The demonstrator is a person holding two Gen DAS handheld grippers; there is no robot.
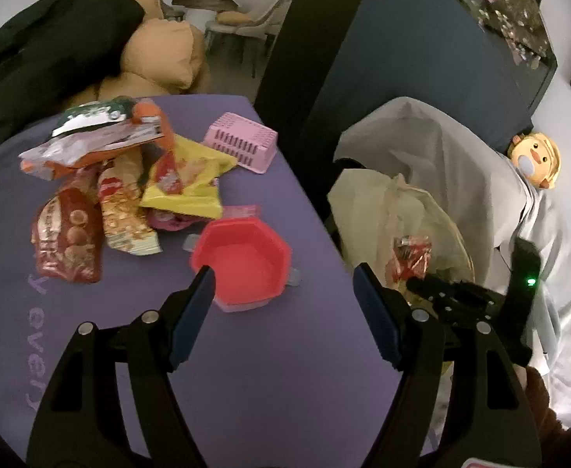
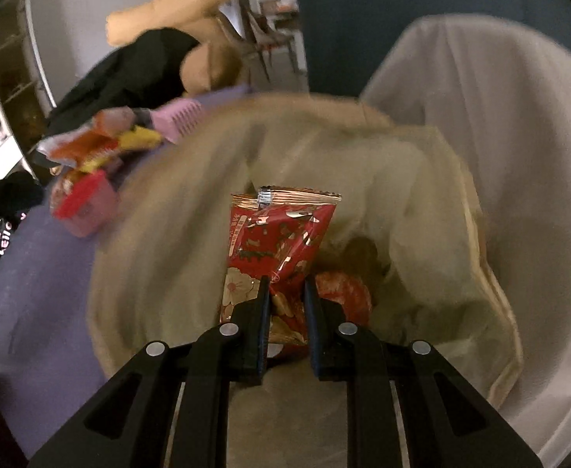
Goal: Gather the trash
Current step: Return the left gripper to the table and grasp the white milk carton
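So the red snack wrapper is pinched near its lower end between the two fingers of the right gripper, sticking up and forward, right above the open mouth of the trash bin bag, a pale yellowish liner. There's something round and red-orange lower down inside the bag, too blurry to name. In the left wrist view you can see that same wrapper over the bag, with the right gripper poking in from the right.

The left gripper is spread wide with nothing in it, hovering over the purple mat. Just ahead of its left finger sits a red hexagonal container, empty-looking. Further back is the pile of leftover snack bags: a yellow one, a dark red one, an orange-and-white one on top. A pink slatted basket lies tipped beside the pile.

Behind the bin there's white cloth draped over something, and a little yellow duck plush off to the right.
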